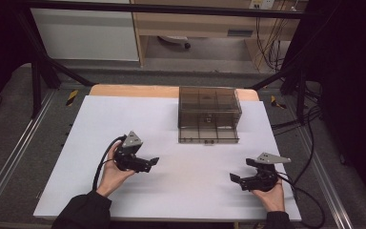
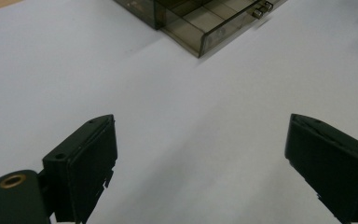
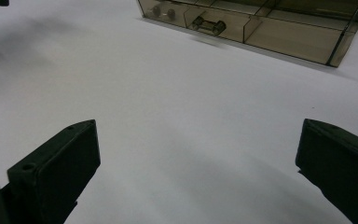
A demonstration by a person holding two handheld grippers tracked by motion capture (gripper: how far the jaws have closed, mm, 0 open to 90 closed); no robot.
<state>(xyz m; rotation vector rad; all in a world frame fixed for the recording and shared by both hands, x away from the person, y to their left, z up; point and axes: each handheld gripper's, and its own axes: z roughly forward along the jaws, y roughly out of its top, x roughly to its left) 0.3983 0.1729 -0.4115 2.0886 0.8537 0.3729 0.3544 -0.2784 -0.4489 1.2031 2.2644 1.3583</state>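
High view: person's hands low in frame, left gripper (image 1: 140, 161) and right gripper (image 1: 248, 179) just above the white table (image 1: 181, 200), fingers apart, nothing held; smoky clear drawer box (image 1: 209, 114) sits at the table's far middle, well apart from both. Left gripper view: fingers (image 2: 86, 163) wide open over bare table, box corner far ahead, to the right. Right gripper view: fingers (image 3: 58, 170) apart, small drawer knobs (image 3: 208, 24) far ahead. Risk, as a guess: light box slides if pulled one-handed; small knobs easy to miss.
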